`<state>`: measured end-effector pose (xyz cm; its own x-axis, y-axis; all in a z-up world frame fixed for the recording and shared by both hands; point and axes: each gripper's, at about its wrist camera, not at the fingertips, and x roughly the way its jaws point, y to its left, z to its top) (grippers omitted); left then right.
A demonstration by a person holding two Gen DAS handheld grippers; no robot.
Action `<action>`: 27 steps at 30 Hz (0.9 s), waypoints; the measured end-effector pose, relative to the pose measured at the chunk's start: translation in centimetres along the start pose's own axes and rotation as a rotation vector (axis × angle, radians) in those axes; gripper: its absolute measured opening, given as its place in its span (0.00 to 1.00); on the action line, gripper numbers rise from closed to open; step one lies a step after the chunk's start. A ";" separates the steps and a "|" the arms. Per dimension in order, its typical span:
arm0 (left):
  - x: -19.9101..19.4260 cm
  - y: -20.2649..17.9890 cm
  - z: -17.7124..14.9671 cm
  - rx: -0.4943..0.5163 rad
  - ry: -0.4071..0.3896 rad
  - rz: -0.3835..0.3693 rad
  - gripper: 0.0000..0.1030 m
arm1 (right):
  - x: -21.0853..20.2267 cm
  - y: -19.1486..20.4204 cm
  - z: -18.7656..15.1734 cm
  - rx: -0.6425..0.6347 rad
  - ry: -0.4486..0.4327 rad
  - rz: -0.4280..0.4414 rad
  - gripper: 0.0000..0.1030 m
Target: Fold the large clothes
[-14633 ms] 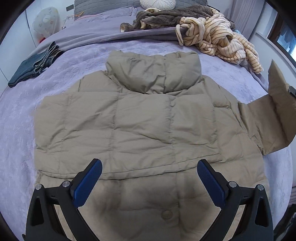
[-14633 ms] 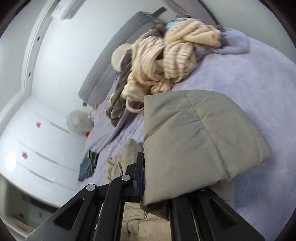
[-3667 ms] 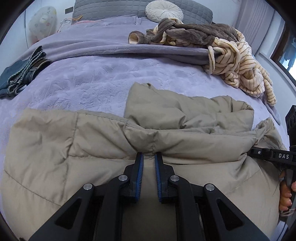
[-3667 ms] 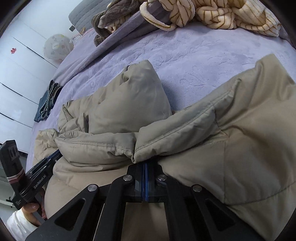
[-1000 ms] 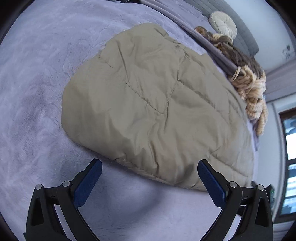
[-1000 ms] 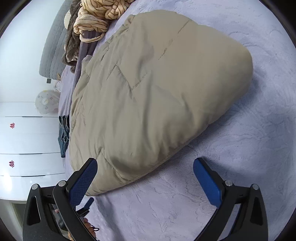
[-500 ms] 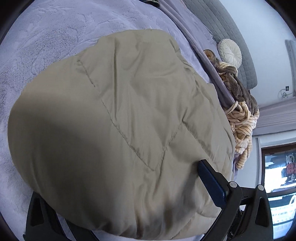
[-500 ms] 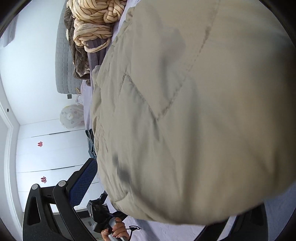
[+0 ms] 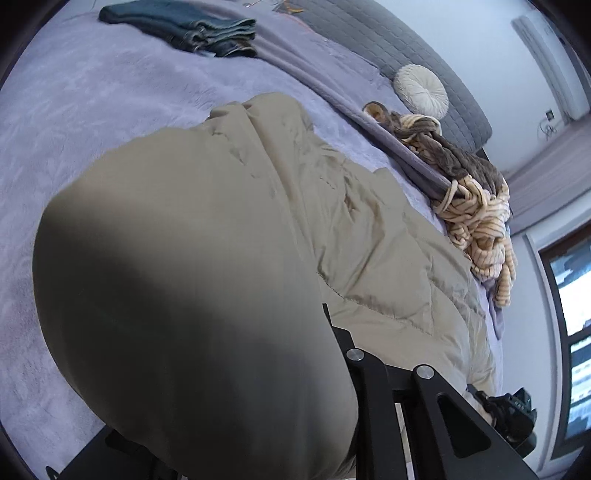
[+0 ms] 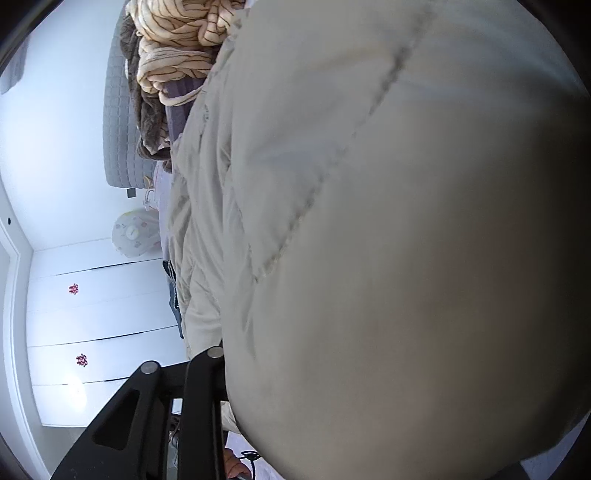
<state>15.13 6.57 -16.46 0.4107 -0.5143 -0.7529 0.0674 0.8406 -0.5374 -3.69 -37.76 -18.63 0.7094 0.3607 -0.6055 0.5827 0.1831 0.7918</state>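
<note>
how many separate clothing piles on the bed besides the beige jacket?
2: folded jeans at the far left edge, and a striped-and-brown heap by the headboard. The jacket fills both views and may hide more.

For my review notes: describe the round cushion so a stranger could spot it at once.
Start at the grey quilted headboard at the far end of the purple-covered bed. The round cushion leans against its base, beside the heap of brown and striped clothes. It is the only cream, disc-shaped thing there, with pleats running into its centre.
</note>
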 end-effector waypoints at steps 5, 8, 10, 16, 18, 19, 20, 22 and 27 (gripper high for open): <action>-3.2 -0.8 -0.1 0.103 -0.017 -0.031 0.18 | -2.0 1.4 -1.6 -0.049 -0.021 0.018 0.22; -5.3 -0.6 -0.8 0.152 -0.007 -0.052 0.18 | -3.2 1.8 -3.4 -0.072 -0.022 0.002 0.22; -6.7 -0.3 -1.7 0.181 0.006 -0.058 0.18 | -3.9 1.4 -4.7 -0.062 -0.022 -0.005 0.22; -11.2 1.5 -6.4 0.186 0.070 -0.057 0.18 | -6.8 -0.9 -9.1 -0.014 -0.001 -0.035 0.22; -12.5 2.3 -8.4 0.175 0.087 -0.049 0.18 | -8.0 -2.0 -10.8 -0.012 0.012 -0.039 0.22; -13.3 2.8 -9.6 0.167 0.096 -0.040 0.18 | -8.4 -2.4 -11.5 -0.010 0.019 -0.039 0.22; -13.8 3.4 -10.7 0.158 0.107 -0.032 0.18 | -8.9 -2.9 -12.2 -0.005 0.030 -0.039 0.22; -14.9 4.7 -13.2 0.132 0.134 -0.012 0.18 | -9.2 -3.7 -13.4 0.003 0.051 -0.045 0.22; -16.4 7.1 -18.4 0.093 0.199 0.057 0.20 | -10.4 -6.1 -15.5 0.015 0.100 -0.068 0.25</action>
<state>-7.86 17.81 -14.90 0.2294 -0.4810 -0.8462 0.1360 0.8767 -0.4615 -20.77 -28.46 -15.90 0.6254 0.4373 -0.6463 0.6345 0.1972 0.7473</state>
